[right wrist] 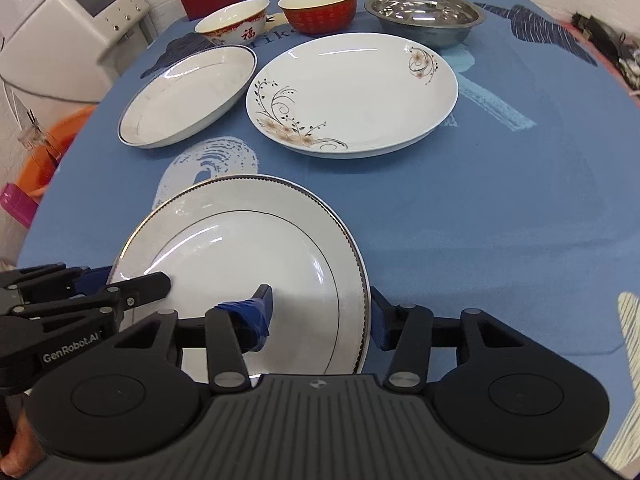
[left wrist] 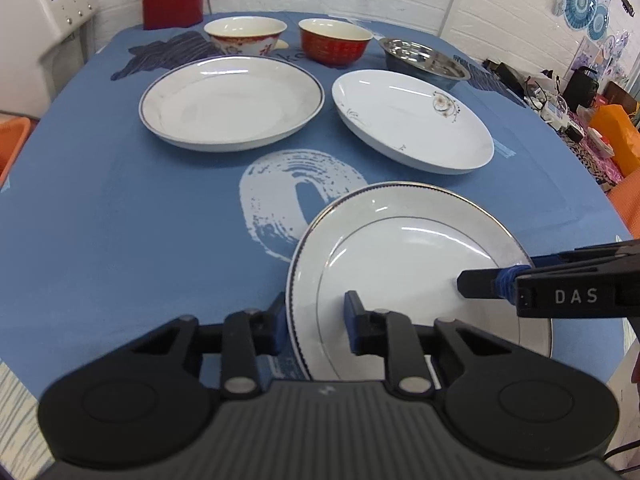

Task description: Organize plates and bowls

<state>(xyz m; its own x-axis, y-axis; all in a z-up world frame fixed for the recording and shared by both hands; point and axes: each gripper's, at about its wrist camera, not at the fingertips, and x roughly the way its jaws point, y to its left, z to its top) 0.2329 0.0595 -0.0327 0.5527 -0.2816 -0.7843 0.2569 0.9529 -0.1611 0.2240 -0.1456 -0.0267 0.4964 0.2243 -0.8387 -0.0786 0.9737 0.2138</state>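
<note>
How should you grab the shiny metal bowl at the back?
Best guess: pinch the steel bowl by its thin flared rim, one finger inside and one outside, coming from the right, where the tablecloth is bare. The red bowl crowds its left side, and the flowered plate sits just in front.

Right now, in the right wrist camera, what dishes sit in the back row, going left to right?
White bowl with red trim → red bowl → metal bowl.
</note>
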